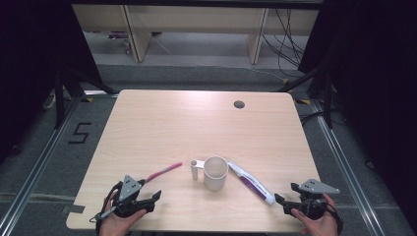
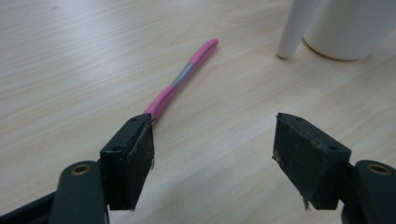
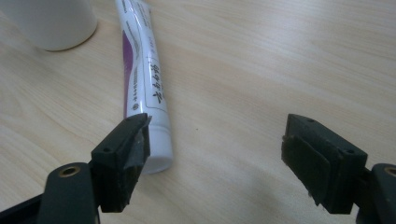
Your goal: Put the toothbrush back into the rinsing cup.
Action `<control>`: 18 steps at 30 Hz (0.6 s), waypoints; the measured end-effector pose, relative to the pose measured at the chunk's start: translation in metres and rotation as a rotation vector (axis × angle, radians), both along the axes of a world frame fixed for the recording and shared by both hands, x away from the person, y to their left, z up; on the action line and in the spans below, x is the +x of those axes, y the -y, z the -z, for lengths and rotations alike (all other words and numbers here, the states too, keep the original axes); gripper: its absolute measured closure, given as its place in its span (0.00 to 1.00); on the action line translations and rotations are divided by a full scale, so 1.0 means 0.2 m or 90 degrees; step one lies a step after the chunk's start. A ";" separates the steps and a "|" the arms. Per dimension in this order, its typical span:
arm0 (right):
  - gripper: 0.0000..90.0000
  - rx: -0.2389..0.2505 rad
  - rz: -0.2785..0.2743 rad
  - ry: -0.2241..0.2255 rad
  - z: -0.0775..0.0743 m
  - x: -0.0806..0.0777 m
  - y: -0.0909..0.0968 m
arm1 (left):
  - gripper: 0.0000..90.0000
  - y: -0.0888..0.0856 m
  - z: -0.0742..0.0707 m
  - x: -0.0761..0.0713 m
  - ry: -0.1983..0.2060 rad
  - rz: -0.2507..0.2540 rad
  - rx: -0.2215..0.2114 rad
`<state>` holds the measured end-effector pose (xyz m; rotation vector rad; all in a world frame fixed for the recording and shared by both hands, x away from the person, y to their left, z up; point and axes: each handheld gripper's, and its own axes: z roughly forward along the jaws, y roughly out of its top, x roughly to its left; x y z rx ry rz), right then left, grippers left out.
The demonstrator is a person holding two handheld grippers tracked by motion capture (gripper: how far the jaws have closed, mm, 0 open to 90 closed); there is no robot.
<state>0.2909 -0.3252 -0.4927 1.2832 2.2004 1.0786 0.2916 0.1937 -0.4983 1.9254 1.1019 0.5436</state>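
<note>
Two claws rest at the near edge of a wooden table (image 1: pixel 147 123) in the high view: left claw (image 1: pixel 150 199) and right claw (image 1: pixel 285 194), both spread wide and empty. Between them stand a white mug (image 1: pixel 215 172), a pink toothbrush (image 1: pixel 164 171) and a toothpaste tube (image 1: pixel 252 183). Left gripper view: the toothbrush handle reaches its left jaw. Right gripper view: the tube's end lies beside its left jaw.

Each hand-held gripper is built in black: the left hand-held gripper (image 1: pixel 147 199) and the right hand-held gripper (image 1: pixel 285 194) are each topped by a grey three-cornered plate marked with small dark dots. Blocky black jaws with screw holes are seen, mounted on arms fitted with brass-coloured eyelets. Frayed fibres are noted along the pads (image 2: pixel 142 158).
</note>
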 end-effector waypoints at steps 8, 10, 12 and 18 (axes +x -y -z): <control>0.27 0.007 0.005 -0.003 0.00 0.00 0.00 | 0.60 0.05 -0.03 0.11 0.006 0.001 -0.004; 0.28 0.005 0.002 -0.002 0.00 0.00 0.00 | 0.68 0.06 -0.03 0.15 0.006 0.002 -0.002; 0.28 0.005 0.000 -0.001 0.00 0.00 0.00 | 0.77 0.07 -0.03 0.17 0.004 0.002 -0.002; 0.28 0.007 -0.001 -0.003 0.01 0.00 0.00 | 0.91 0.11 -0.02 0.25 -0.001 -0.004 -0.006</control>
